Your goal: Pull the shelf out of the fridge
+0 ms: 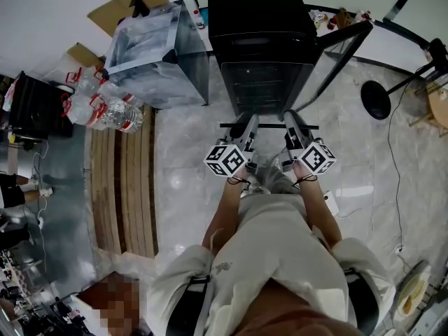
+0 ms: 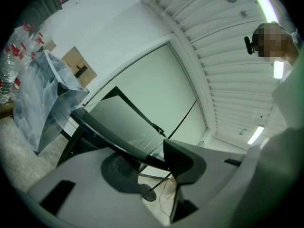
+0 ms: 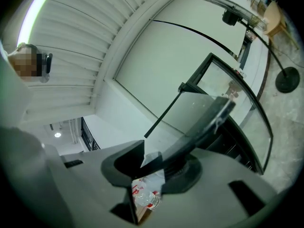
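- Shelf (image 1: 269, 126): in the head view it shows only as a thin dark bar lying just in front of the open black fridge (image 1: 262, 40), between the fridge and the person. The glass pane behind the bar can hardly be made out there.
- The bar's long axis runs left to right across the head view, parallel to the fridge's front. The shelf lies flat, with this trimmed edge towards the person.
- The left gripper view shows what the head view does not: the shelf's dark edge strip (image 2: 109, 137) runs slantwise into the left gripper (image 2: 159, 163), whose jaws are clamped tight on it. Clear glass stretches away beyond the strip.
- The right gripper view shows the same for the right gripper (image 3: 152, 163). Its jaws are closed hard on the dark strip (image 3: 209, 120), which rises up and to the right out of the grip.
- Only the head view shows both tools together. The left gripper (image 1: 250, 122) and the right gripper (image 1: 290, 117) lie side by side, pointing at the fridge, each meeting the bar inside its ends.
- The head view also shows the fridge's glass door (image 1: 343, 44) swung open to the right and a clear plastic bin (image 1: 157, 54) just left of the fridge.
- Water bottles (image 1: 105, 107) lie further left.
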### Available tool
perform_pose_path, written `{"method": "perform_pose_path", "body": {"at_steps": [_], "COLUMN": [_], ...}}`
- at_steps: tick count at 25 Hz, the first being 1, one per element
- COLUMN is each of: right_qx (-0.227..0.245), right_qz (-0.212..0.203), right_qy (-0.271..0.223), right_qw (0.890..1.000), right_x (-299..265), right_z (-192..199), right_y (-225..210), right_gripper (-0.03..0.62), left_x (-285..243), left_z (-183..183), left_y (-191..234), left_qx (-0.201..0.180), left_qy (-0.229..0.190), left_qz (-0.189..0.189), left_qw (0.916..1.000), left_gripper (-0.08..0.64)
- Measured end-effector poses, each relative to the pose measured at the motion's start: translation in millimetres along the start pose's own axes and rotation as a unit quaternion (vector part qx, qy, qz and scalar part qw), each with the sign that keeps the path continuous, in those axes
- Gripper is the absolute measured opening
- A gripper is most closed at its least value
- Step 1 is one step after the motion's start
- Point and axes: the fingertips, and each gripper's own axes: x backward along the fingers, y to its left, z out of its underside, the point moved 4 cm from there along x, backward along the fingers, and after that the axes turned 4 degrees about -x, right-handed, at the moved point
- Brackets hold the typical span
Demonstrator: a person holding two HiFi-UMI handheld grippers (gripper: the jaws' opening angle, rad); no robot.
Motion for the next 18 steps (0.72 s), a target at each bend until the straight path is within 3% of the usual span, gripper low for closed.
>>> {"method": "perform_pose_path", "body": {"at_steps": [18], "right_qx": [-0.003], "right_qz": [0.018], "right_qy": [-0.008], "right_qw": [1.000], "right_x": [4.1], "right_z": [9.4], "right_y": [0.9], "right_gripper": [0.095], "left_x": [4.6], "left_z": [1.0], "left_y": [5.6], "left_qx": [0.005], "left_qy": [0.013], "left_qz": [0.013], "left_qw": [0.9998], "left_gripper": [0.143]}}
